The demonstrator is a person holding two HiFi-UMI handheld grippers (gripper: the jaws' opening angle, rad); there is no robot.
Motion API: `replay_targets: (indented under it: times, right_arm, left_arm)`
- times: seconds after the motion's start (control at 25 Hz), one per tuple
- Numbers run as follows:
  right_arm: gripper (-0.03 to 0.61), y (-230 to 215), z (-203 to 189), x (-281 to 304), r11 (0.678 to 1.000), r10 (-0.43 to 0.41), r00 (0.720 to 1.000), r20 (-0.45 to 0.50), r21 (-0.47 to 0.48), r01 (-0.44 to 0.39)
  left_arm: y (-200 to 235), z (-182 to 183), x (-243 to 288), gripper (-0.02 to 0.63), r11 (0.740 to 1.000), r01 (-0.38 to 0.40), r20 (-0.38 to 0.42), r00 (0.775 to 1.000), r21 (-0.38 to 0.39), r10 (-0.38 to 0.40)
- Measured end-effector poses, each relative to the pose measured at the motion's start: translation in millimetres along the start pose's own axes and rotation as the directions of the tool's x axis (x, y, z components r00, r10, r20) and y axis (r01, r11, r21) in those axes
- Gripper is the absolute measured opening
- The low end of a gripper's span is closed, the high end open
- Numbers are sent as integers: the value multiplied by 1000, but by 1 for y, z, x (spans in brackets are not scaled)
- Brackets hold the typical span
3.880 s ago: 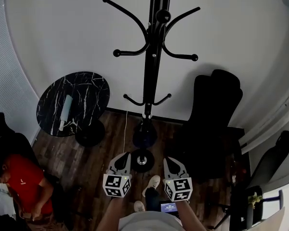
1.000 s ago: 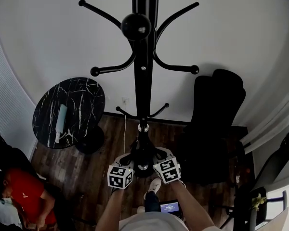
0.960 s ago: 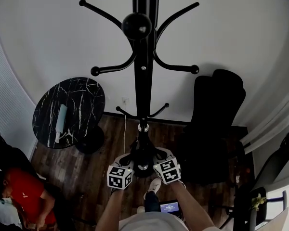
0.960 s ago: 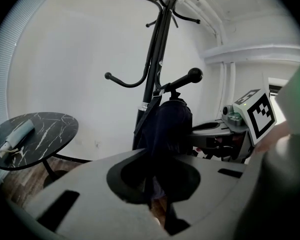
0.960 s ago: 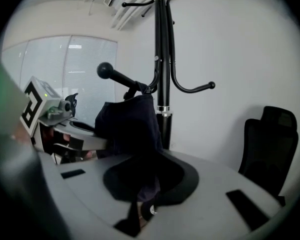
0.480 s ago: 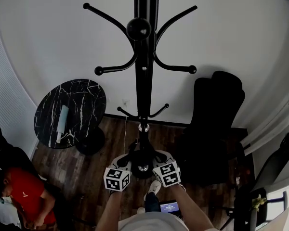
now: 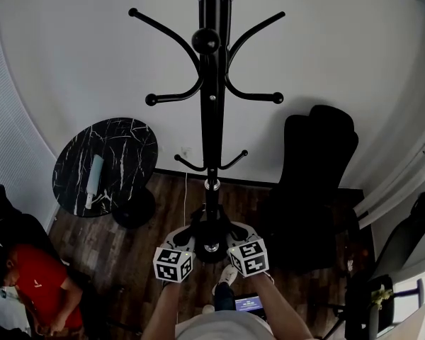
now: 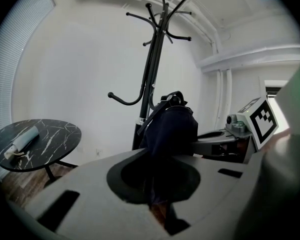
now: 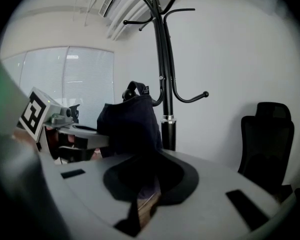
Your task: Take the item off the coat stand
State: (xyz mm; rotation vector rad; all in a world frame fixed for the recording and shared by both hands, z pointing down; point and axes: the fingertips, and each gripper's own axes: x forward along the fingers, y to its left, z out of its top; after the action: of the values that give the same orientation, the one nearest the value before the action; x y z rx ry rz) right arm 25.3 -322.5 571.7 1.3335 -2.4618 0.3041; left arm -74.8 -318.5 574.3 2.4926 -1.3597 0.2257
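Note:
A black coat stand (image 7: 212, 112) rises in front of the white wall, with curved hooks high up and two short hooks lower down. A dark bag (image 7: 208, 230) hangs low by its pole, between my two grippers. The left gripper (image 7: 188, 238) is shut on the bag's fabric (image 8: 170, 129), and the right gripper (image 7: 234, 232) is shut on its other side (image 9: 131, 121). In the left gripper view the jaws (image 8: 157, 186) pinch dark cloth; the right gripper view shows its jaws (image 9: 142, 186) doing the same. The bag's strap sits close to the pole; whether it still loops a hook is hidden.
A round black marble table (image 7: 120, 144) stands at the left with a pale folded umbrella (image 7: 93, 173) on it. At the right is a black office chair (image 7: 317, 183). A person in a red shirt (image 7: 30, 278) sits at the lower left. The floor is dark wood.
Since the earliest frame both grippers have moved in from either side and shut on the bag. Over the last second they have drifted slightly down and toward me.

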Motion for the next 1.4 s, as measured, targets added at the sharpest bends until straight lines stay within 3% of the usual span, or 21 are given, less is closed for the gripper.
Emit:
replay_targets:
  times: [0.44,0.84,1.4]
  right_arm:
    - [34,27,12,-41,999,-20,998,67,32,18]
    - [34,57,11,-84,982,-2,984,177,188,-32]
    - [32,73,11,-122,990,-26,976,214,138,-4]
  left_arm:
    - [-20,17,-39,31,1000,18,75,997,-12,-17]
    - [-49,17,-83,31,997,46,121,992,-55,-40]
    - [-71,28,-117,31,998,50,176,984,-48,-41]
